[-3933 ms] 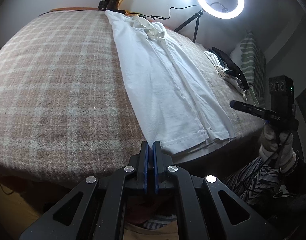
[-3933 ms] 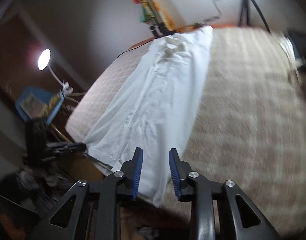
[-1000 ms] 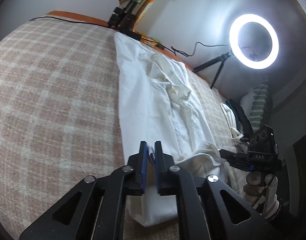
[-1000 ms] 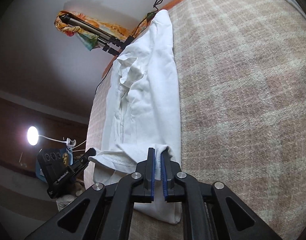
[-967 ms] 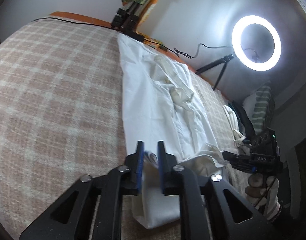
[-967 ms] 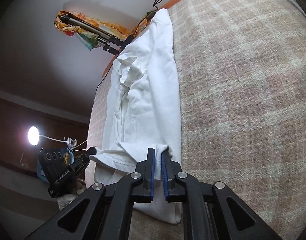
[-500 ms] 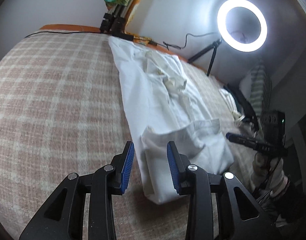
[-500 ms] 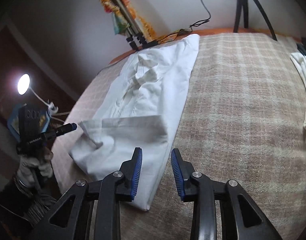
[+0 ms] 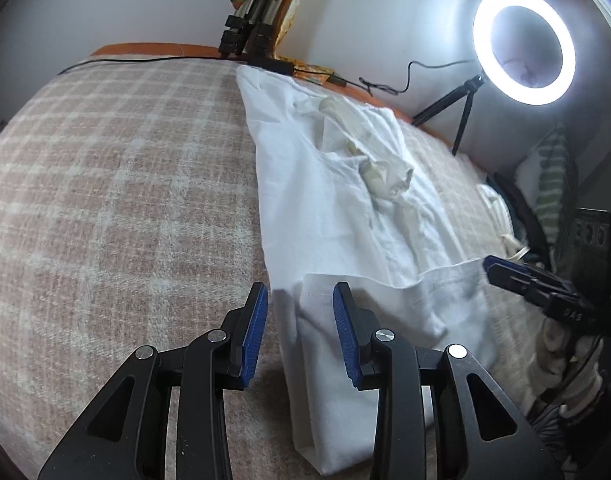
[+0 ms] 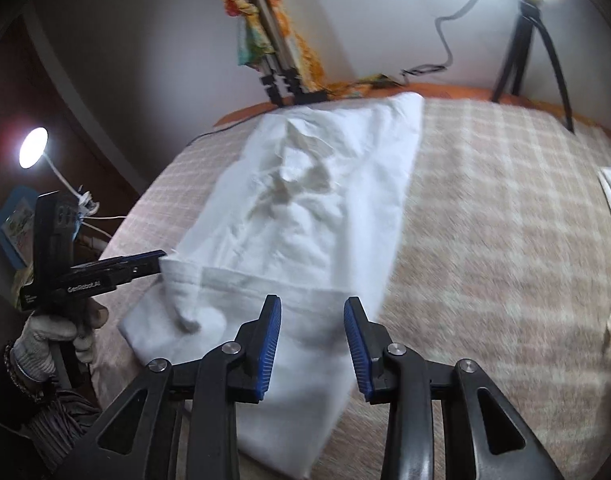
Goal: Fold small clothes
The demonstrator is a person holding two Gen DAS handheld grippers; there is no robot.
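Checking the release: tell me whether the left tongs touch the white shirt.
Cannot tell. In the left wrist view the left tongs stand open over the white shirt's folded hem, empty, but neither view plainly shows a gap or contact.

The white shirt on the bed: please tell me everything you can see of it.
The white shirt looks like thin woven cotton, folded into a long narrow strip on the plaid blanket, rumpled collar at the far end. Its hemmed near end is turned back over the body. Both claws, left and right, are open above it, holding nothing.

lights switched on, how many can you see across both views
2: the round white ring light on its tripod beyond the bed's far right edge, and a small gooseneck lamp left of the bed. Others may be hidden.
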